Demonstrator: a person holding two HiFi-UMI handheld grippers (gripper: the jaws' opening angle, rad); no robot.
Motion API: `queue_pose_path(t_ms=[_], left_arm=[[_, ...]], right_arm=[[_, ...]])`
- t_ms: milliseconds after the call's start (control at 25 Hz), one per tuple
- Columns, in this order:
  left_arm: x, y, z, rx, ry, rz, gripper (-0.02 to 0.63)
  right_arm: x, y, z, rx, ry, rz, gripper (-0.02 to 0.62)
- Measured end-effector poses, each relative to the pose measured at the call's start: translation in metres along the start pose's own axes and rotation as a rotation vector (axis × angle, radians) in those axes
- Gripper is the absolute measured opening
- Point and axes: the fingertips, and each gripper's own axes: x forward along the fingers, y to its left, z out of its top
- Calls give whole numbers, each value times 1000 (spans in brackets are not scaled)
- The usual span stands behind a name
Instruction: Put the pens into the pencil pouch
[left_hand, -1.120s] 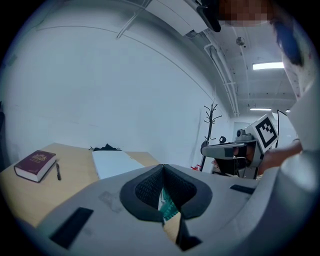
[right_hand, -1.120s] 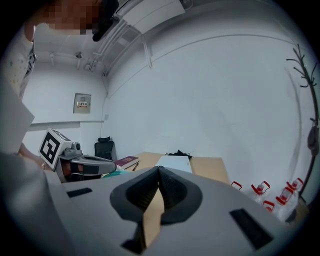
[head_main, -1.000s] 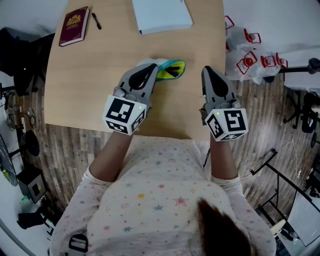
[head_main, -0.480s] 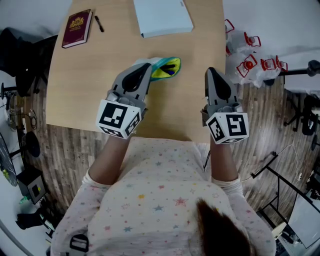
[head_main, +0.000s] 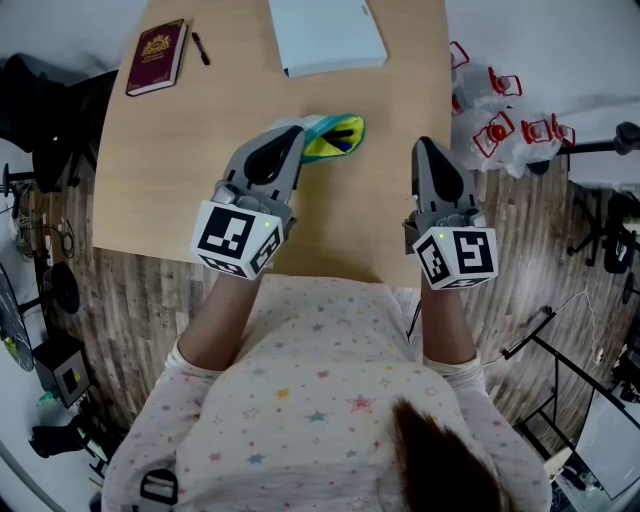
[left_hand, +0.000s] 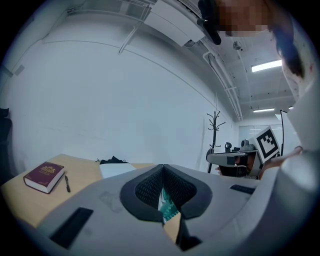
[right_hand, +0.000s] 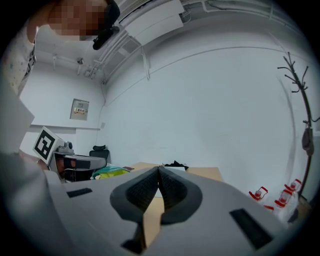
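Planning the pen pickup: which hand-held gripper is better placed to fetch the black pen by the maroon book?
Probably right: the right hand-held gripper is empty, while the left hand-held gripper grips the teal-and-yellow fabric pouch.

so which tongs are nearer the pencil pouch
Left. The left tongs grip the pencil pouch by its edge; the right tongs hang shut, apart, off to its right.

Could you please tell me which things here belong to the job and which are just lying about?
Job: pencil pouch, clamped in the left gripper; black pen.
Lying about: maroon book; pale blue pad; plastic bags.
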Motion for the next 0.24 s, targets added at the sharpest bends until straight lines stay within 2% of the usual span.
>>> queue_pose_path(t_ms=[240], left_arm=[[3,-5,2,-4,-4,-6,12]], right_arm=[[-4,-7,0,40,-21,-27,0]])
